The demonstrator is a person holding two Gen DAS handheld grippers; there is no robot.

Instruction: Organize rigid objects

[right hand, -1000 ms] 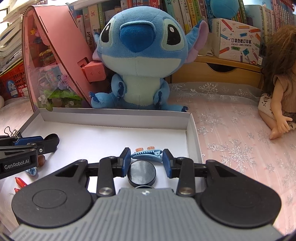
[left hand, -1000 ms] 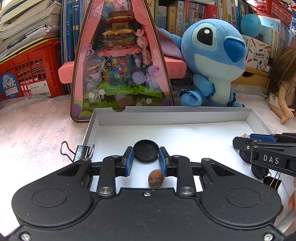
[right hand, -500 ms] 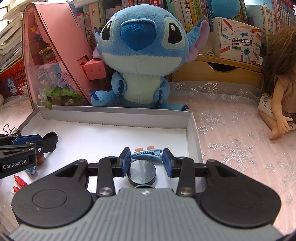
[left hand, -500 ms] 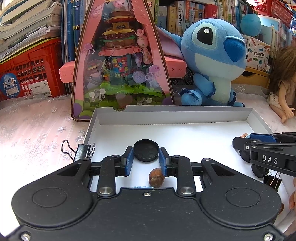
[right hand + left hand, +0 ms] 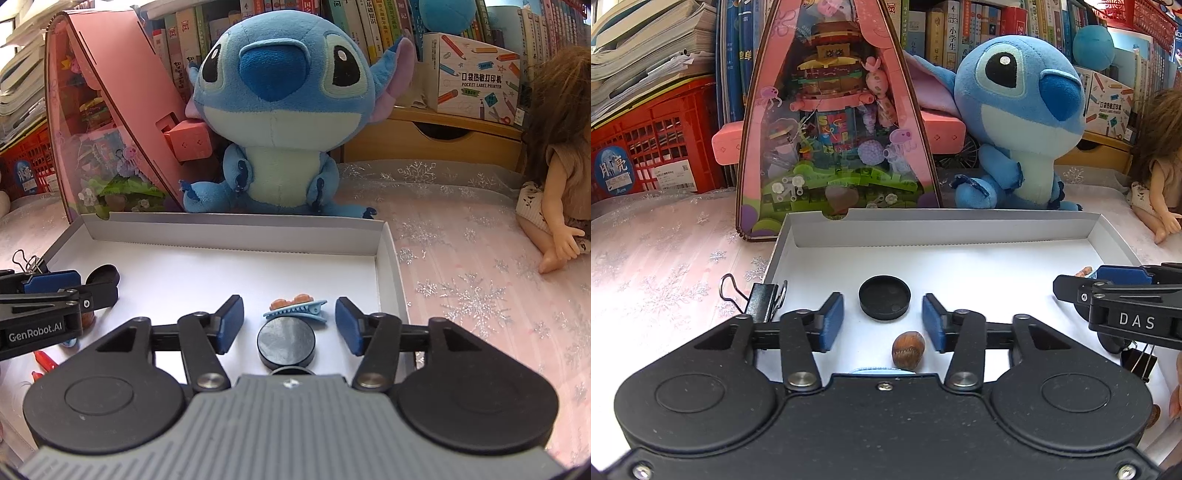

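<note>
A shallow white box (image 5: 942, 230) (image 5: 229, 227) lies on the table. In the left wrist view a black round cap (image 5: 884, 298) rests on the box floor between the fingers of my open left gripper (image 5: 882, 325), untouched; a brown nut (image 5: 908, 349) lies just behind it. In the right wrist view my right gripper (image 5: 289, 326) is open around another black round disc (image 5: 286, 343), with a blue hair clip (image 5: 295, 310) just beyond. Each gripper shows at the edge of the other's view.
A black binder clip (image 5: 759, 299) sits on the box's left rim, another (image 5: 1139, 360) at the right. Red bits (image 5: 44, 362) lie at the box's left. A pink display house (image 5: 834, 122), a Stitch plush (image 5: 284, 110), a doll (image 5: 554, 155) and bookshelves stand behind.
Both grippers have opened. The left one let go of the black cap, which now lies on the box floor. The right one widened around the black disc.
</note>
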